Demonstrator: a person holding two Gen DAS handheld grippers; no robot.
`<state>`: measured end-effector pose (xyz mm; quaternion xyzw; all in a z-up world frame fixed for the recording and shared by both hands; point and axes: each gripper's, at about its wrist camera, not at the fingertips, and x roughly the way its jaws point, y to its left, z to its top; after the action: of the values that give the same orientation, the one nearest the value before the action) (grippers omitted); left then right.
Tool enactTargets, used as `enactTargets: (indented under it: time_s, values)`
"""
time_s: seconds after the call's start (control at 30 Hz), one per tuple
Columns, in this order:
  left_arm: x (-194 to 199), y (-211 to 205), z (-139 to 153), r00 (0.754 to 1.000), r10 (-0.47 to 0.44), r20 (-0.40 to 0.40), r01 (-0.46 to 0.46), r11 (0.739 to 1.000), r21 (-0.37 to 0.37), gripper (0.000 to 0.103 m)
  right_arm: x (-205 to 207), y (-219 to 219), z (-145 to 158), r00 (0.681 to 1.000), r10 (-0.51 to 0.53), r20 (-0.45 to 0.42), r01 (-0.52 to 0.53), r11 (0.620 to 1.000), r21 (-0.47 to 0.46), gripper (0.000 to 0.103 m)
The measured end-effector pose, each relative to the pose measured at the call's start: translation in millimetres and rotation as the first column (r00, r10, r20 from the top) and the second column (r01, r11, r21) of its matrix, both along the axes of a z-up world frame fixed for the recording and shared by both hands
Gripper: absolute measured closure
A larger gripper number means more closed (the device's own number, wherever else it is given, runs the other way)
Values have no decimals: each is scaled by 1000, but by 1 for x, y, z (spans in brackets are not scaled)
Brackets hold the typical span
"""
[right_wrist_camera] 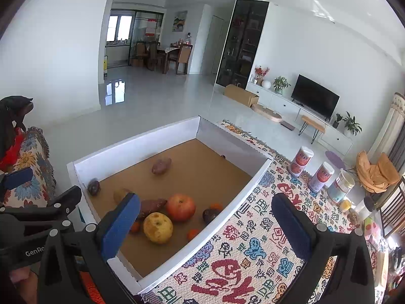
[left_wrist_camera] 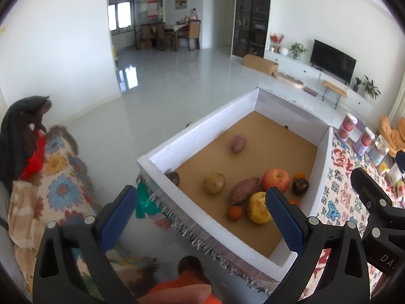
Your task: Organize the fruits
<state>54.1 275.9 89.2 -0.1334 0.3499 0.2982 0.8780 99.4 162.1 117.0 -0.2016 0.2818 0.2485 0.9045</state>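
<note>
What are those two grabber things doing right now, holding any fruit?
Left gripper: open, holding nothing, beside the white box.
Right gripper: open, holding nothing, above the box's near edge.

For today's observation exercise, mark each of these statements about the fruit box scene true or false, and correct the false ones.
1. Both grippers are open and hold nothing. True: the left gripper and the right gripper each show spread fingers with nothing between them.
2. The red apple lies on the patterned cloth outside the box. False: it lies inside the white-walled box, on its brown floor.
3. One sweet potato lies apart from the main cluster of produce. True.
4. The yellow fruit is held in the right gripper. False: it rests on the box floor.
5. Two red-labelled canisters stand inside the box. False: they stand outside it on the patterned cloth.
</note>
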Motion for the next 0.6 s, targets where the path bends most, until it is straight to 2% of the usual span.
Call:
enactTargets:
  time_s: [0.37,0.6]
  values:
    - [5,5,-1,1000,0,-17,0,1000,-7,2,8,12,-7,999,11,-31,-13,997,-72,0]
    - [5,10,-3,1000,18,-16,-19,1000,-5,2,3,13,-3,1000,17,1,-17,999,-47,0]
